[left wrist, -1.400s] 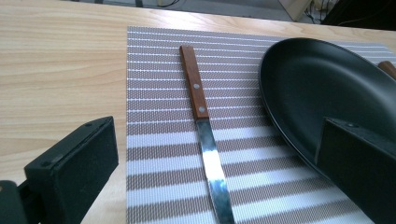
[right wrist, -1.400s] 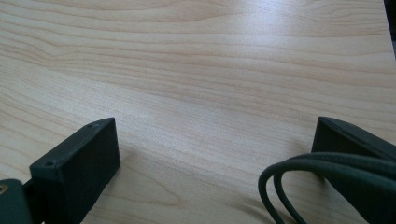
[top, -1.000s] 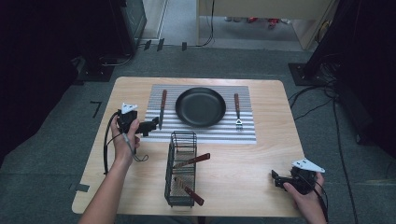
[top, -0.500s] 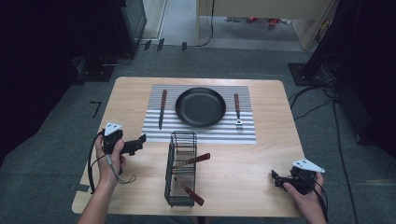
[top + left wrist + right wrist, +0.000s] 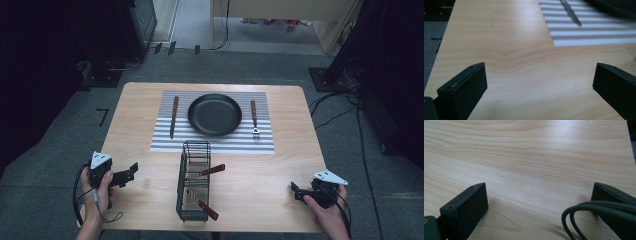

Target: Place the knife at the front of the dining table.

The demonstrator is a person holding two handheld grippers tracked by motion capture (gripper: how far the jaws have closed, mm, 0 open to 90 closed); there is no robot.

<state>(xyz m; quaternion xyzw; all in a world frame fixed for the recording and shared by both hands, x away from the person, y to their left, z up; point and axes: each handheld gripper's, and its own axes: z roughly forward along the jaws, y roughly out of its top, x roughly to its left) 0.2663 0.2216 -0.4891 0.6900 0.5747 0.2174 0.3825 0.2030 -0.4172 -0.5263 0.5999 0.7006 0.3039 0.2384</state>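
Left gripper (image 5: 131,170) withdrew to table (image 5: 300,150) edge (jaws apart) | right gripper (image 5: 296,190) low

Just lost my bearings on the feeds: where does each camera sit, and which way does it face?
High view: above the person's side, facing forward and down on the table; both hands show, holding the left gripper and right gripper.
Left gripper view: between its open jaws, toward the striped mat and knife.
Right gripper view: between its open jaws, bare wood.
Shared: mat and knife, high and left gripper views.
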